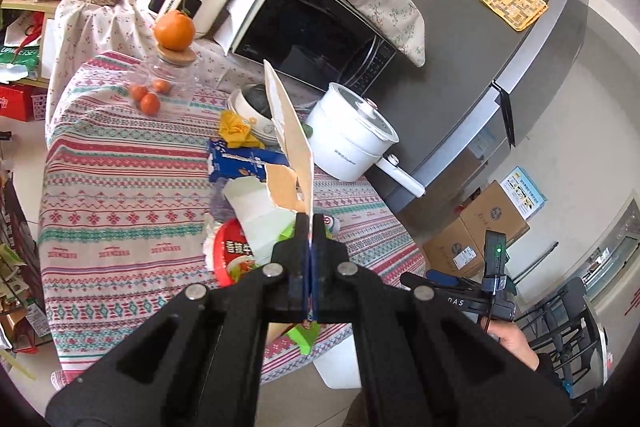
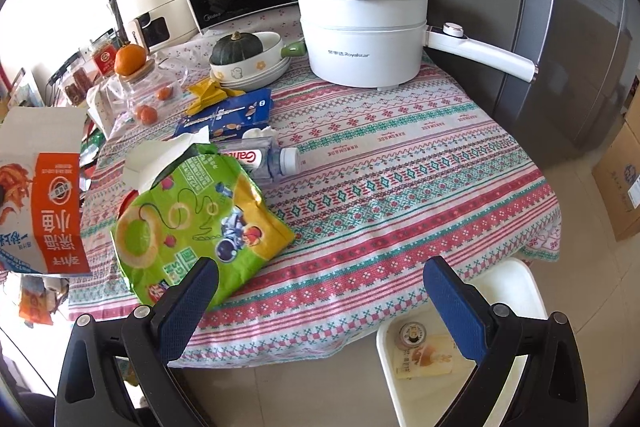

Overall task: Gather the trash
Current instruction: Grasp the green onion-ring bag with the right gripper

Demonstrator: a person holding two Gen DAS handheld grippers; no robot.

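Clamped between the black jaws of my left gripper [image 1: 311, 227] is a flattened carton [image 1: 289, 131], held edge-on and sticking up away from the camera, above the worktop [image 1: 120, 211]; in the right wrist view the same carton [image 2: 44, 195] shows its orange and white printed face at the left edge, lifted off the cloth. My right gripper [image 2: 320, 291] stands wide open with nothing between its blue pads [image 2: 456, 311], hovering off the near edge of the worktop [image 2: 400, 195]. Its left pad sits just beside a green snack bag [image 2: 204, 219] lying on the cloth; I cannot tell whether they touch. Behind the bag lie a crushed plastic bottle [image 2: 272, 159], a blue wrapper [image 2: 236, 115] and a yellow wrapper [image 2: 208, 91]. Below the right pad, a white bin [image 2: 516, 275] on the floor holds a can [image 2: 412, 335] and a flat packet [image 2: 428, 359]. A white electric pot [image 2: 360, 35] stands farther back.
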